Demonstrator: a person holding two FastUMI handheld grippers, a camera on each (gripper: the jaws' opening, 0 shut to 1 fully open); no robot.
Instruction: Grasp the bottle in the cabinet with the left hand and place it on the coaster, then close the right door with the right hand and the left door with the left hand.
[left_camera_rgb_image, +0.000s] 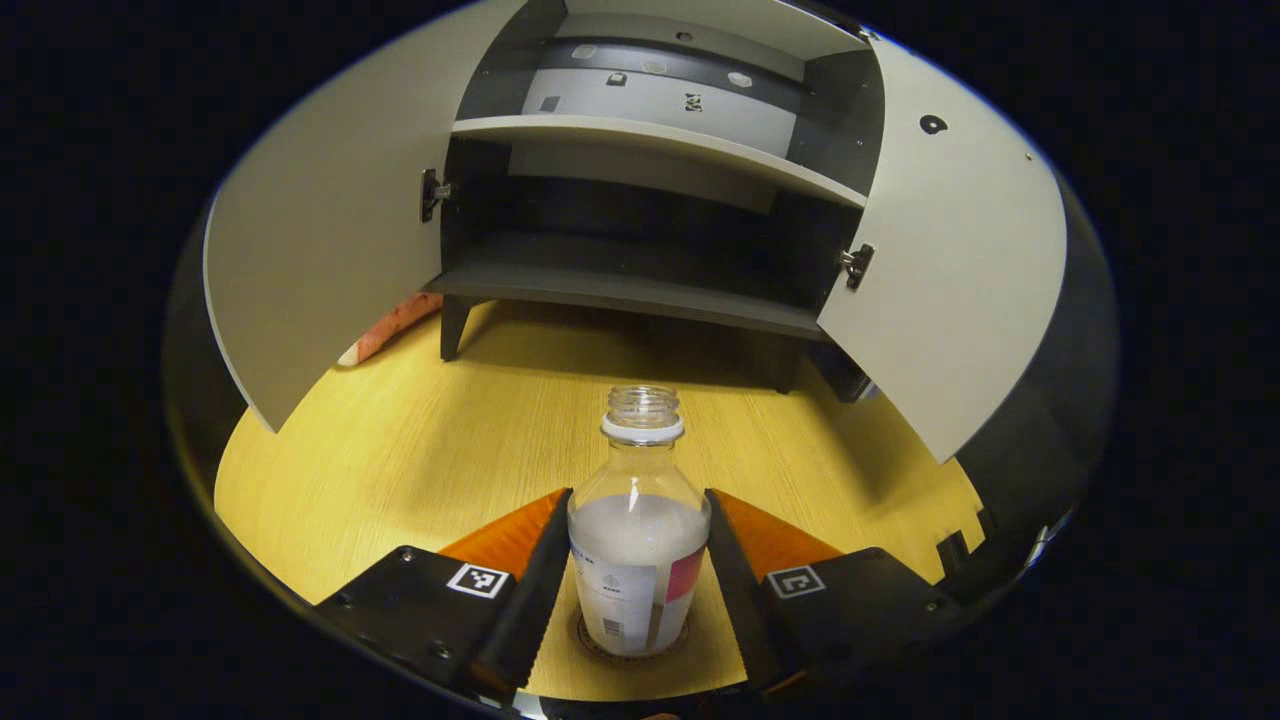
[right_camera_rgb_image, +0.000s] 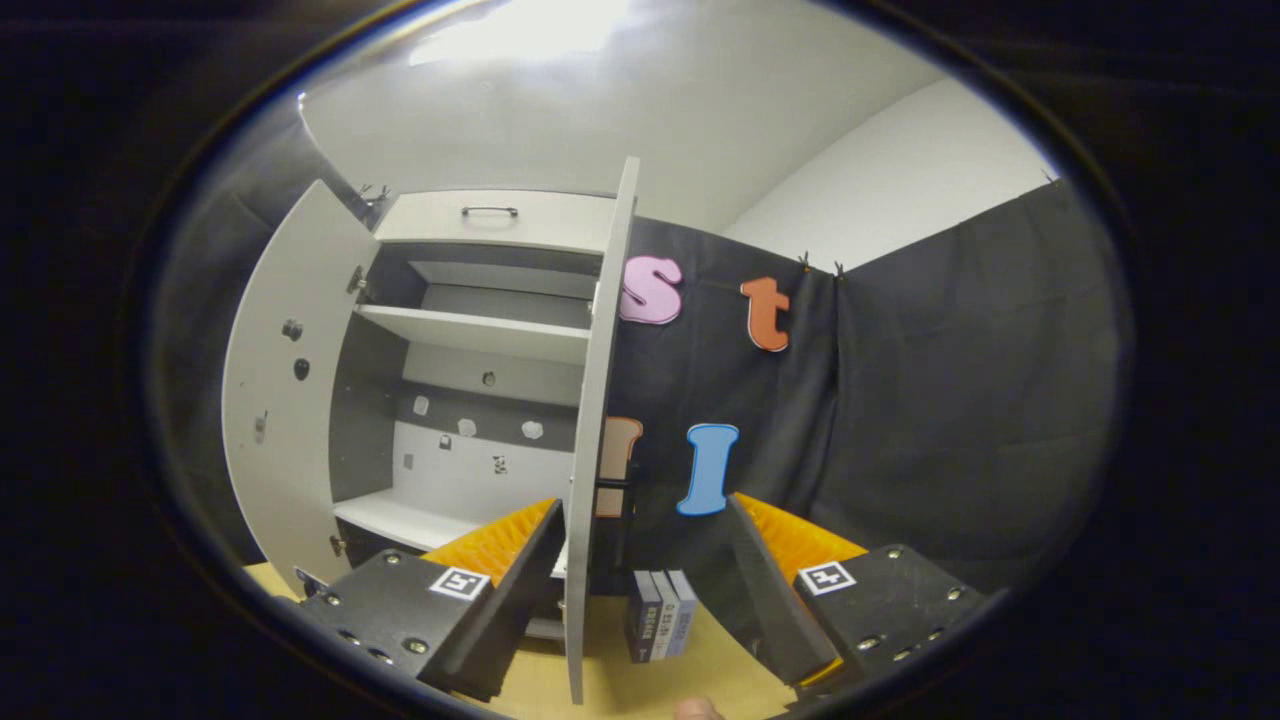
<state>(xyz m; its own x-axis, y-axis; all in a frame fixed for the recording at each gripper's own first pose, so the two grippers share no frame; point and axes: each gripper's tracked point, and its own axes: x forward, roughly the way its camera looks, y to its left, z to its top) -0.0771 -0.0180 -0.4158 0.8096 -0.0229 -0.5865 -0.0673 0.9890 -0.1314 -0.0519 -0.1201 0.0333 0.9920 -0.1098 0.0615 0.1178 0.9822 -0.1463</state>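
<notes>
The work surface is a yellow wood-grain table (left_camera_rgb_image: 420, 440) in a booth with black cloth walls (right_camera_rgb_image: 960, 400) and a white ceiling above. One cabinet (left_camera_rgb_image: 640, 250) stands at the far side of the table on short dark legs. Both of its doors are open: the left door (left_camera_rgb_image: 320, 250) and the right door (left_camera_rgb_image: 950, 270), two in all. Two shelves are visible inside.

One bottle (left_camera_rgb_image: 638, 530) stands upright on the near part of the table, long axis vertical, its uncapped neck pointing up. It rests on one round coaster (left_camera_rgb_image: 630, 645), whose edge shows beneath its base.

The left gripper (left_camera_rgb_image: 638, 560) has one finger at each side of the bottle; whether they press on it cannot be told.

In the right gripper view, the right gripper (right_camera_rgb_image: 640, 560) is spread wide, holding nothing, with the right door's edge between its fingers. Three small books (right_camera_rgb_image: 660, 612) stand just beyond.
</notes>
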